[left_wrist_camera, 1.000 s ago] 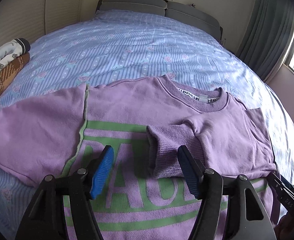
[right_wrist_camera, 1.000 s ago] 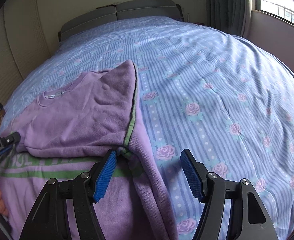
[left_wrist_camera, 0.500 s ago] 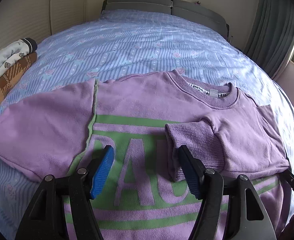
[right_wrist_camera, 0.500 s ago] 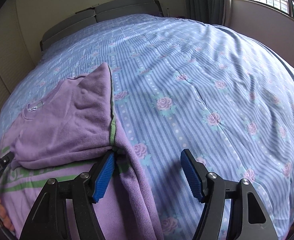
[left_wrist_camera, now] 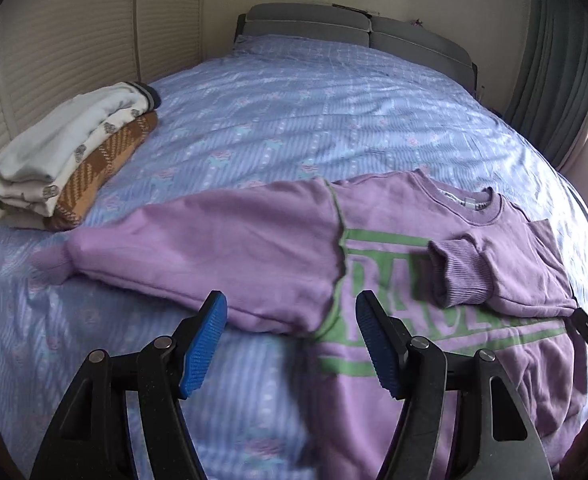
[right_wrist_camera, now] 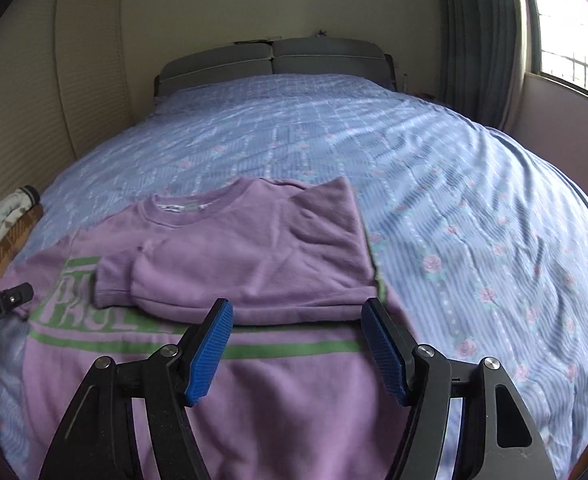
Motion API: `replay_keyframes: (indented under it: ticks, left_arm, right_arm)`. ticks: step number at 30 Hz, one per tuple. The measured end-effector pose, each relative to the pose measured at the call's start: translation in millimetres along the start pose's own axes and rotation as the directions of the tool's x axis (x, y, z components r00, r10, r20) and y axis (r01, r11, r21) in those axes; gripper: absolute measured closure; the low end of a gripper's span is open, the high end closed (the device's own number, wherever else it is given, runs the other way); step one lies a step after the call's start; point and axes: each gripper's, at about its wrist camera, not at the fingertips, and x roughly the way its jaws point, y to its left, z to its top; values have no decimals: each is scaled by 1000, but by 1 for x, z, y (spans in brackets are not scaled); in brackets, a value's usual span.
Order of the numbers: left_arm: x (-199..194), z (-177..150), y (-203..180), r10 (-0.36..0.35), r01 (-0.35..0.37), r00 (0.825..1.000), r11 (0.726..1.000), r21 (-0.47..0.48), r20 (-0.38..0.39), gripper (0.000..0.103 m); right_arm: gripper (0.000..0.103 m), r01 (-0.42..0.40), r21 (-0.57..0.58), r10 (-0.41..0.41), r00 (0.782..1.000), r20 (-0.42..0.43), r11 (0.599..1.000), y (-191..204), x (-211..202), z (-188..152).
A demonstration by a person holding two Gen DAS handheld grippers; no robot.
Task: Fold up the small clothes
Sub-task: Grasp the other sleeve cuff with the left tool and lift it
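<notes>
Sweatshirt: your purple sweatshirt (left_wrist_camera: 434, 380) lies flat, front up, on the bed (left_wrist_camera: 314, 128), neck toward the headboard (left_wrist_camera: 354, 30), green lettering and stripes across the chest.
Folded sleeve: the sleeve (right_wrist_camera: 254, 264) on your right is laid across the chest, its ribbed cuff (left_wrist_camera: 460, 274) resting on the lettering (part of the print is covered).
Spread sleeve: the other sleeve (left_wrist_camera: 214, 248) stretches out to your left over the bedcover, its end blurred.
Left gripper: your left gripper (left_wrist_camera: 290, 344) hangs above the armpit seam of the spread sleeve; jaws apart, nothing between the blue pads (left_wrist_camera: 204, 346), no contact with the cloth that you can see.
Right gripper: your right gripper (right_wrist_camera: 296, 346) hangs above the lower edge of the folded sleeve, over the upper green stripe; jaws apart and empty.
Stack: folded clothes (left_wrist_camera: 70, 156), a white printed piece on top of a brown plaid one, sit at the left edge of the bed, well apart from the sweatshirt.
Room: curtain (right_wrist_camera: 482, 40) and window (right_wrist_camera: 574, 24) on the right side.
</notes>
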Motion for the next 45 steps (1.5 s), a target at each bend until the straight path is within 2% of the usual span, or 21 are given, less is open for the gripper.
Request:
replay_keyframes:
  ticks: [5,11,16,20,24,28,30,32,34,36,38,39,43,45]
  left_arm:
    - [-15,-2,75,47,-45,999,993,-110,16,37]
    - [-19,-2,153,47,-38,999,952,-303,23,37]
    - [-5,4,188,-22,24,1000,883,-470,9,37]
    - [8,3,198,-62,47,998,810,-585,-5,38]
    - [15,-1,200,-79,70,997,739,-670,17,38]
    - [21,-4,203,-69,68,997,688,-722,29,42]
    - [24,-7,209,-73,75,997,650,-756,36,43]
    - [28,-8,212,-76,78,996,629,-773,39,46]
    - [32,-7,212,-77,80,996,624,-778,40,51]
    - [36,-8,212,-93,97,994,607,-789,51,63]
    - [37,-10,213,-97,110,993,593,-798,66,71]
    - [37,-10,213,-96,112,993,594,-797,68,72]
    - [34,-13,209,-84,115,993,621,-775,79,78]
    - [27,-11,203,-71,115,993,660,-742,90,79]
  right_arm:
    - [36,-99,19,100,994,-34,995,57,-4,-4]
    - [36,-167,-60,165,986,-40,984,128,-20,3]
    - [36,-194,-123,194,981,-12,973,165,-38,8]
    - [36,-203,-138,203,979,-12,969,176,-42,11]
    - [36,-197,-130,196,980,-26,972,176,-37,12]
    - [36,-189,-104,186,982,-41,976,173,-31,14]
    - [36,-175,-100,171,984,-47,979,173,-26,17]
    - [36,-159,-97,154,987,-54,983,174,-22,20]
    - [36,-155,-83,150,986,-68,984,175,-16,22]
    - [36,-158,-62,153,985,-84,985,174,-11,23]
    - [36,-165,-46,160,983,-95,985,173,-9,23]
    - [36,-165,-42,160,982,-98,985,173,-9,22]
    - [36,-155,-44,150,983,-104,987,168,-9,17]
    - [36,-153,-30,149,983,-110,988,161,-9,16]
